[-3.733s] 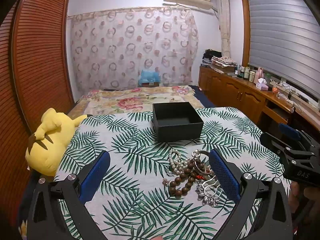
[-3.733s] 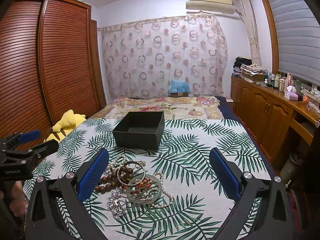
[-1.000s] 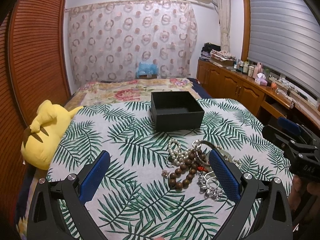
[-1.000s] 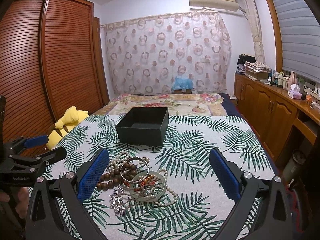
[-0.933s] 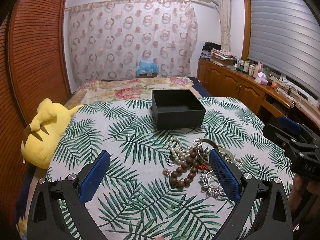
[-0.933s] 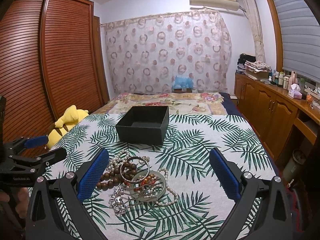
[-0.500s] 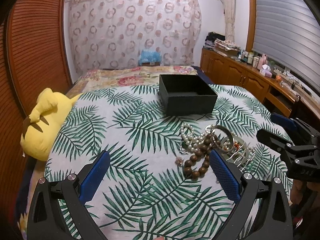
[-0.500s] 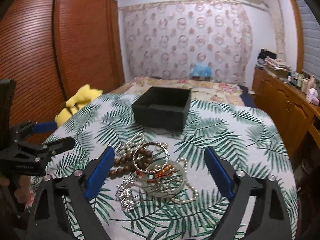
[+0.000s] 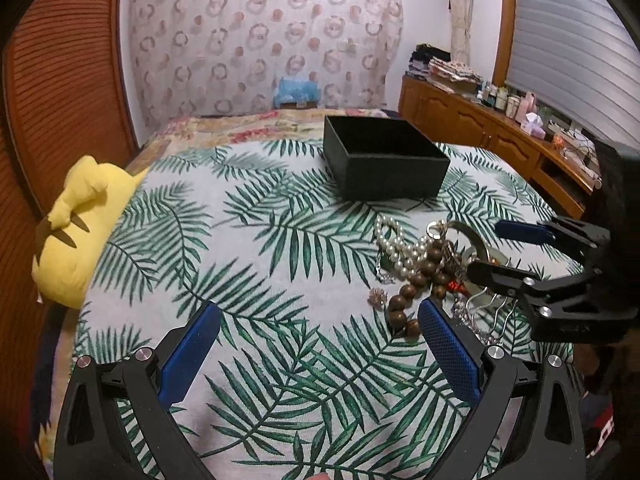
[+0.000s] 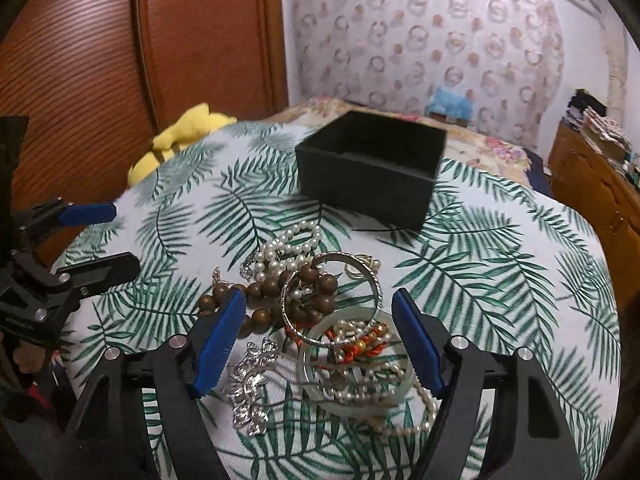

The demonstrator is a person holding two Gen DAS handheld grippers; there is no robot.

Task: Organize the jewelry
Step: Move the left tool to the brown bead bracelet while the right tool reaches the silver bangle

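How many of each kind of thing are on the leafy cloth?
Black box: 1
Pearl strings: at least 2, tangled
Brown bead bracelet: 1
Metal bangle: 1
Pale green bangle: 1
Silver sparkly piece: 1
Red-orange cord piece: 1
Total: at least 8; small bits in the pile are too tangled to count.

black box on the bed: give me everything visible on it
The black box is square, open-topped and lidless, matte, seemingly card or fabric-covered. It sits upright on the palm-leaf bedspread, beyond the jewelry pile and apart from it. What shows of its dark interior looks empty; the floor is partly hidden. Nothing touches it except the bedspread.
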